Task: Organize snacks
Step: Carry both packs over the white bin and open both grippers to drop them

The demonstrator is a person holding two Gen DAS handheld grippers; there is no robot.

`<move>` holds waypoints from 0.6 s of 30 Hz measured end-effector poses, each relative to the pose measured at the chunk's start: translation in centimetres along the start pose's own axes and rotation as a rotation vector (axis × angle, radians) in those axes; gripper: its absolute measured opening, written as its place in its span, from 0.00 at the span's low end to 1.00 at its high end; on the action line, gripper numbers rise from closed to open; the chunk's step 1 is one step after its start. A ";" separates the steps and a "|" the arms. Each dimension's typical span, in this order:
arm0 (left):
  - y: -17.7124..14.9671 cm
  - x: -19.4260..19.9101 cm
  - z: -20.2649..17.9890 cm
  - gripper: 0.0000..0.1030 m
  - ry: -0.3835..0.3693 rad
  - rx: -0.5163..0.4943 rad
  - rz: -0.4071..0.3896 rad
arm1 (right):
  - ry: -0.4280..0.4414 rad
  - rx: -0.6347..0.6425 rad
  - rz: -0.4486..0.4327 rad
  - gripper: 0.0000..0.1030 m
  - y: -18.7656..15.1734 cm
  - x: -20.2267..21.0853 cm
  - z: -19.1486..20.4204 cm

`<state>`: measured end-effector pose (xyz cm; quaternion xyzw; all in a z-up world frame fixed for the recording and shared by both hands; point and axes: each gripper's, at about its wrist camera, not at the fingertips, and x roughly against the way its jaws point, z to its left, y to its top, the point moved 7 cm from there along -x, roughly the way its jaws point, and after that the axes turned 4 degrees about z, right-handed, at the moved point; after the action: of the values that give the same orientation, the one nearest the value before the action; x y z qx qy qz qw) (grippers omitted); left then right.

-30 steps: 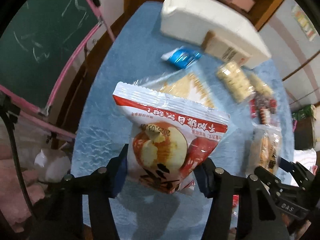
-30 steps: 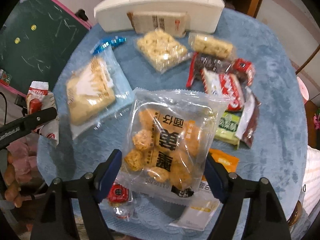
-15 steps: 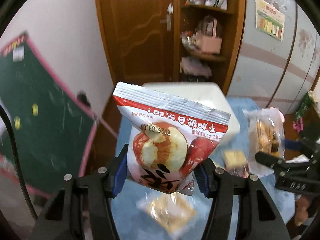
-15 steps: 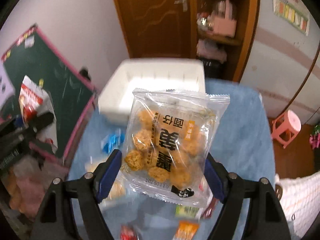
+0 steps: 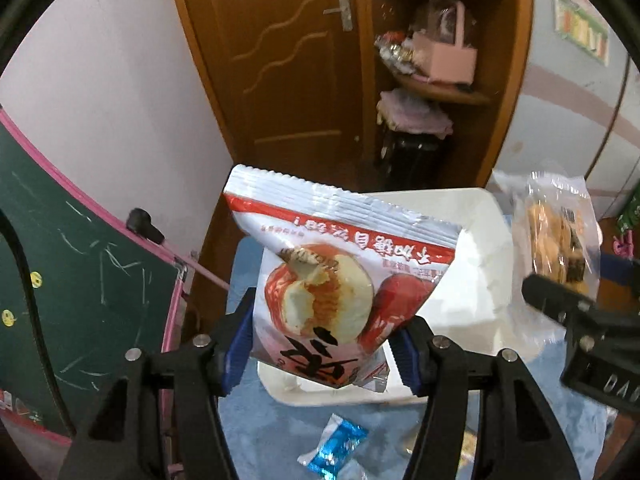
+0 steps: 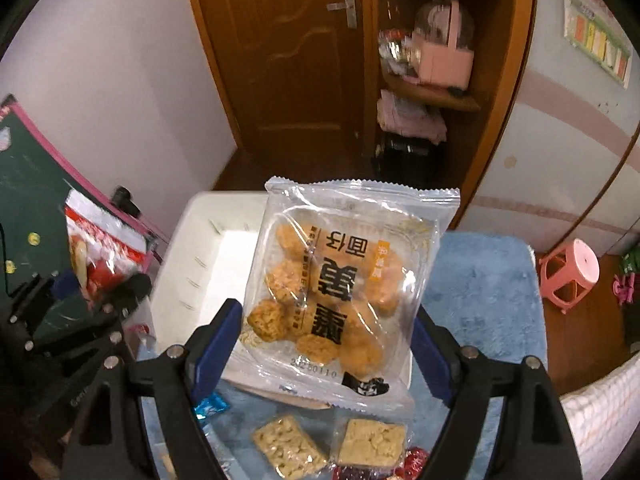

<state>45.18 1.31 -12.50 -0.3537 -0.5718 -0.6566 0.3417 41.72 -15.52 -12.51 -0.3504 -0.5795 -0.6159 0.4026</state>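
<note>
My left gripper [image 5: 326, 336] holds a red and white snack packet [image 5: 328, 280] printed with a bitten apple. Its jaws are opening; the packet leans sideways but both blue pads still touch it. My right gripper [image 6: 328, 332] holds a clear packet of golden puffs [image 6: 340, 280]. Its jaws are opening slightly, with the packet still between the pads. Both packets hang over the open white bin [image 5: 476, 280], which the right wrist view shows from its left wall [image 6: 192, 264]. The right gripper appears at the left wrist view's right edge, and the left gripper at the right wrist view's left edge.
The bin stands on a table with a blue cloth [image 6: 480, 280]. Near me lie a blue candy wrapper [image 5: 336, 446], two puffed-rice bars [image 6: 288, 452] and red sweets [image 6: 416, 460]. A green chalkboard [image 5: 80, 280] stands left, a pink stool [image 6: 572, 272] right, and a wooden door and shelves behind.
Both grippers rose from over the scattered snacks and moved forward to the white bin with their packets. The red and white packet has tipped sideways between the left pads.
</note>
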 end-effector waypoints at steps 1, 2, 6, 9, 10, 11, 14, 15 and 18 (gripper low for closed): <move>0.2 -1.1 -0.1 0.76 0.001 0.006 0.018 | -0.001 -0.001 0.012 0.81 -0.2 -0.6 0.0; 0.1 -1.9 -0.1 0.89 -0.007 0.013 0.029 | 0.000 0.000 0.029 0.81 -0.5 -1.5 0.0; -0.7 -4.9 -0.4 0.99 -0.021 0.050 0.090 | 0.008 -0.021 0.066 0.81 -0.6 -4.1 -0.7; -1.6 -5.7 -0.4 0.99 -0.044 0.080 0.119 | 0.025 -0.055 0.039 0.84 -0.8 -4.0 -1.3; -1.9 -5.7 -0.5 0.99 -0.051 0.079 0.119 | 0.035 -0.057 0.037 0.87 -0.8 -3.9 -1.4; -2.2 -5.5 -0.5 0.99 -0.053 0.071 0.116 | 0.040 -0.056 0.034 0.90 -1.0 -3.7 -1.4; -2.8 -4.7 -0.4 0.99 -0.049 0.051 0.104 | 0.037 -0.049 0.015 0.90 -1.6 -2.9 -1.5; -3.0 -4.4 -0.3 0.99 -0.048 0.048 0.100 | 0.039 -0.047 0.016 0.90 -1.8 -2.6 -1.5; -3.3 -3.2 0.6 0.99 -0.042 0.056 0.088 | 0.043 -0.047 0.023 0.90 -2.5 -1.7 -1.3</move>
<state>44.07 2.38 -16.89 -0.3824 -0.5809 -0.6172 0.3679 40.25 -16.63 -15.25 -0.3532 -0.5518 -0.6321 0.4137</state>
